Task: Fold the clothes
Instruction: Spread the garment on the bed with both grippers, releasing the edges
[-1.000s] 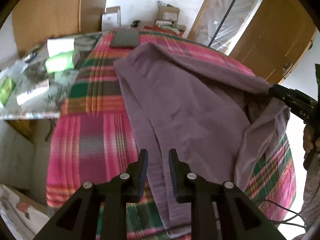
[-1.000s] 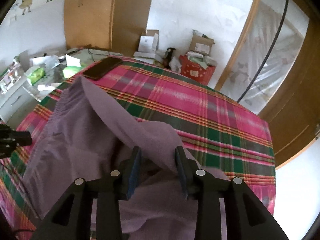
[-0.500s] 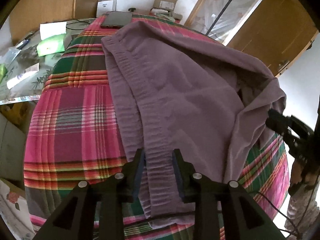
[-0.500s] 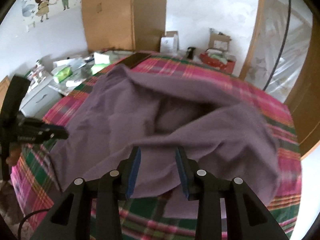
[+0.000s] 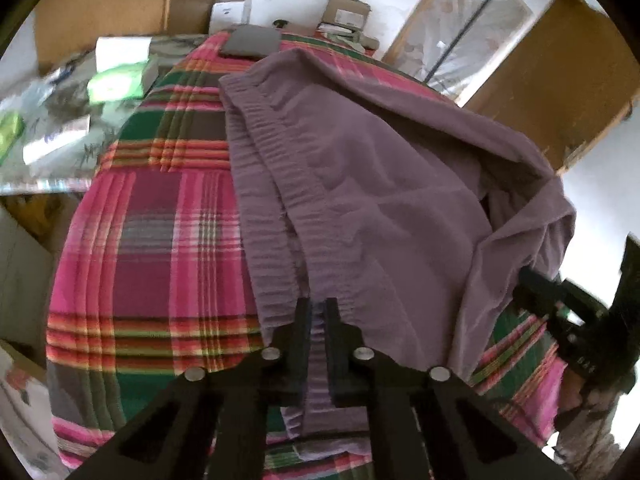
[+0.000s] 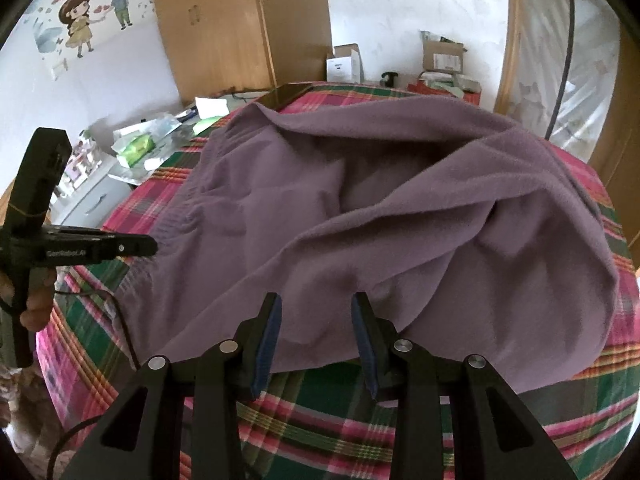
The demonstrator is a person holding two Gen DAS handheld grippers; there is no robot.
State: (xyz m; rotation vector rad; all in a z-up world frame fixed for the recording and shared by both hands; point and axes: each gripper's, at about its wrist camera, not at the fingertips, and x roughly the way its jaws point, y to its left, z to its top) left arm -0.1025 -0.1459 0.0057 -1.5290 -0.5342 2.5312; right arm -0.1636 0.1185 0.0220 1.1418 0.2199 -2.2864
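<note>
The left claw [image 5: 318, 312] is seen clamped tight on the gathered waistband edge of the purple garment [image 5: 380, 200], w/ a strip of fabric pinched between its fingers [image 5: 302, 328] at the near edge of the worktop [image 5: 152, 240]. The right claw [image 6: 316, 312] is held w/ its jaws part-way apart; purple cloth sits between the blue-faced pads [image 6: 268, 332], but whether it's actually pressed by them can't be told. In the left wrist view that claw is seen at the far right, just by a drooping fold of the garment, w/ part of a hand [image 5: 576, 396] below it. In the right wrist view the left claw is seen at the left edge, its tip at the waistband side, gripped by a hand [image 6: 38, 304] w/ a cable trailing under it. The garment is spread loosely over most of the worktop, which is covered w/ a pink, green and red plaid cloth; it's rumpled, w/ a raised fold along the far side and a hollow near the middle, and its ribbed waistband is laid along the left side in the left wrist view. A dark flat phone-like item [image 5: 250, 42] is seen at the far end, just beyond the garment's corner. Further out, a side surface w/ green packets [image 5: 116, 84] and papers, cardboard boxes [image 6: 442, 54] by the wall, wooden wardrobe panels, and a cartoon wall sticker [image 6: 98, 12] are visible.
</note>
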